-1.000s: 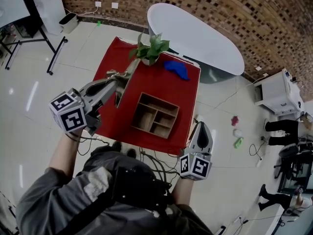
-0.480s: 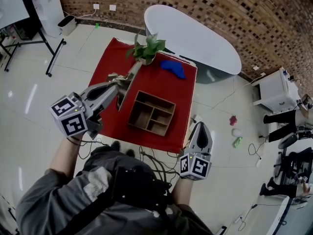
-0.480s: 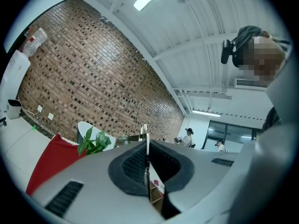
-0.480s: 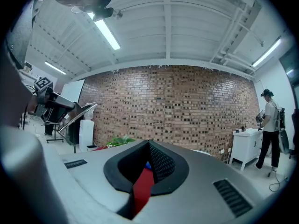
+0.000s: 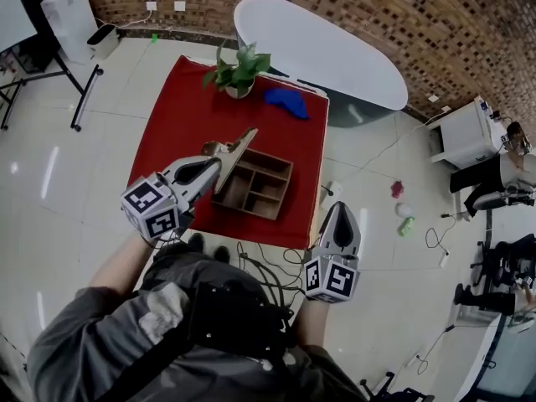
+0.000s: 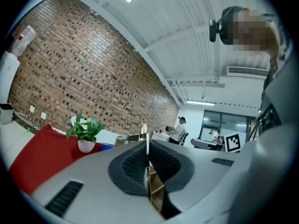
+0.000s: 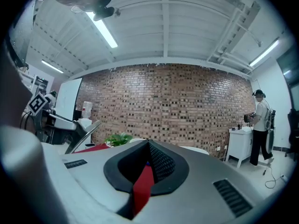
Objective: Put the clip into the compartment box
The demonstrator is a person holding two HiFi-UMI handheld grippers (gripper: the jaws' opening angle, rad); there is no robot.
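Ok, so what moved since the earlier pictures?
The left gripper, shut on the metal clip, carried it away from the plant to the far left corner of the compartment box. Nothing was let go. The right gripper, the box, the plant and the blue thing stayed put.

Bright, even light comes from ceiling tube lights [image 7: 103, 31]. Pale glare streaks the glossy floor [image 5: 48, 170]. Both gripper views bend at the edges, with black corners.
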